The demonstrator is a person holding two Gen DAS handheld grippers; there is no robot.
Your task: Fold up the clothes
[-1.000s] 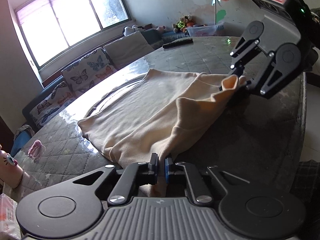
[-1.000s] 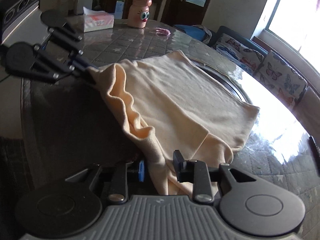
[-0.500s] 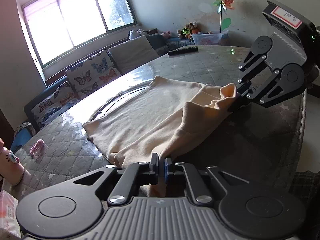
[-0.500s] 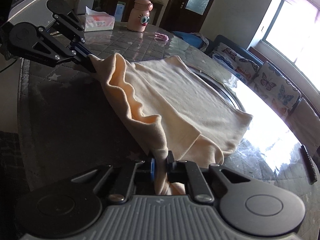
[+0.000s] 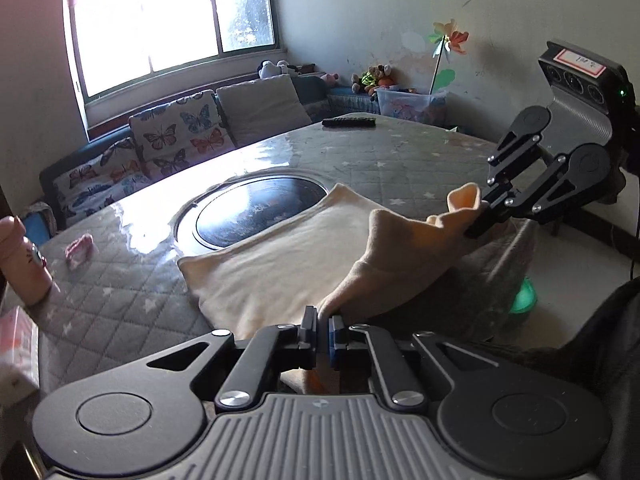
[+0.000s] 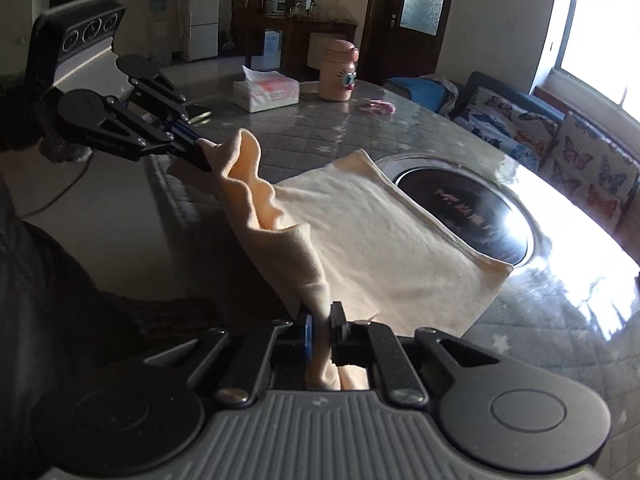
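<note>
A lived-in family home is shown: a butterfly-print sofa (image 5: pixel 160 140) is set under a window (image 5: pixel 168 20), soft toys (image 5: pixel 370 76) are heaped by the wall, and a fridge (image 6: pixel 204 16) is seen beyond a quilt-covered table (image 5: pixel 400 156).

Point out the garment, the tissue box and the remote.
garment (image 6: pixel 384 240), right wrist view, flat middle panel.
tissue box (image 6: pixel 266 96), right wrist view, front side.
remote (image 5: pixel 349 122), left wrist view, middle of its body.

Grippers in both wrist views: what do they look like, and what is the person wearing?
Both the left gripper and the right gripper are black linkages with silver screws, round discs, blue-edged pads and ribbed grey bodies. The right's housing carries a red-bordered label. A dark sleeve shows.
</note>
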